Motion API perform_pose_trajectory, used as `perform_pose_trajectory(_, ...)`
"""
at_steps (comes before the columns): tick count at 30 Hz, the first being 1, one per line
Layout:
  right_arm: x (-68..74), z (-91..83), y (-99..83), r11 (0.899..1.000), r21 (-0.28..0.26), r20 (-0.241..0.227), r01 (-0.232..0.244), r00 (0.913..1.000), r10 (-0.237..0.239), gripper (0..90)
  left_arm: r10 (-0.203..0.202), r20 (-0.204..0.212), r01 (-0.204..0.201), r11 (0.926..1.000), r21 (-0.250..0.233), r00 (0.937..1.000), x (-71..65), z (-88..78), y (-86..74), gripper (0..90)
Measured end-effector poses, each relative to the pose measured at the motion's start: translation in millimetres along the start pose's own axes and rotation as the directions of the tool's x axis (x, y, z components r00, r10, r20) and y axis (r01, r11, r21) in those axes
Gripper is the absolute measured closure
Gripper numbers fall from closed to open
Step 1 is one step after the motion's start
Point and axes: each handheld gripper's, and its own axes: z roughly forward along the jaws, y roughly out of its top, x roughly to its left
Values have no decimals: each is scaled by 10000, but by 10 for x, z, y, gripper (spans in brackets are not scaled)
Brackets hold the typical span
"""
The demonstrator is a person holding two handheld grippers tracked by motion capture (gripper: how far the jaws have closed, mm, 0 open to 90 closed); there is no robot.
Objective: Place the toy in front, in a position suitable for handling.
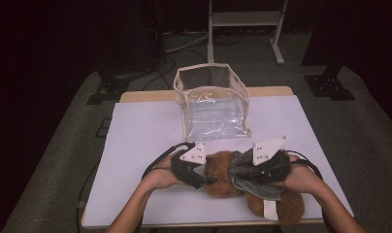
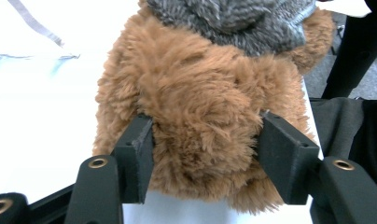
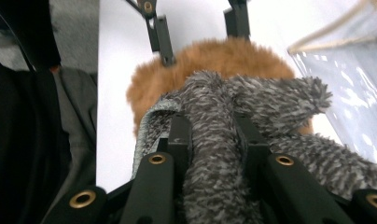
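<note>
A brown plush toy [image 1: 222, 175] lies near the front edge of the white table [image 1: 140, 141], with a fuzzy grey scarf [image 1: 247, 167] draped around it. My left gripper [image 1: 206, 175] comes in from the left, and its jaws press into a round furry part of the toy [image 2: 200, 112]. My right gripper [image 1: 254, 175] is shut on a thick fold of the grey scarf [image 3: 214, 154]. In the right gripper view the left gripper [image 3: 196, 32] shows beyond the toy [image 3: 224, 58], one jaw on each side of it. The grey scarf [image 2: 233, 18] lies over the toy's far side in the left gripper view.
A clear plastic bag with a cream rim [image 1: 213, 99] stands open at the table's back middle, just behind both hands; its wall [image 3: 350, 70] is at the right in the right gripper view. A white tag [image 1: 270, 209] hangs from the toy at the front edge.
</note>
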Motion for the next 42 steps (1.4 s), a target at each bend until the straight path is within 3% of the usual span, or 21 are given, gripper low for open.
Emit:
perform_pose_trajectory(4,20,-8,72,9998,-139,-49,147,9999,-148,716,101,144,-102,9999,18,9998,-14,43,19,408)
perform_pose_trajectory(9,43,78,251,9960,-823,-252,336,9990,-358,714,227,205,-228,9997,49,9995,-40,37,17,409)
perform_pose_trajectory(11,53,129,270,9962,-744,-310,453,9984,-478,714,245,144,-247,9996,106,9996,-43,29,-3,410)
perform_pose_trajectory(15,63,88,148,9980,-510,-353,384,9986,-402,714,245,147,-245,9997,12,9996,-53,11,-38,416)
perform_pose_trajectory(24,-29,-213,-116,9991,-366,735,-215,9970,242,711,372,141,-374,9992,123,9992,-64,35,-1,408)
perform_pose_trajectory(29,0,-153,-234,9975,-464,473,-529,9974,551,714,378,85,-378,9993,51,9992,-20,-47,30,407)
perform_pose_trajectory(31,55,-112,-240,9980,-462,292,-434,9986,448,714,299,68,-296,9990,-320,9995,-4,-116,54,408)
perform_pose_trajectory(33,113,-92,-219,9986,-430,140,-305,9994,311,714,234,90,-228,9976,-651,9997,8,-166,93,438)
perform_pose_trajectory(37,160,-94,-141,9994,-333,-60,-33,10000,31,713,426,329,-422,9990,-133,9986,-47,-55,106,468)
perform_pose_trajectory(42,108,-141,68,9987,-450,85,228,9997,-224,713,372,681,-354,9990,-276,9970,-93,-2,56,468)
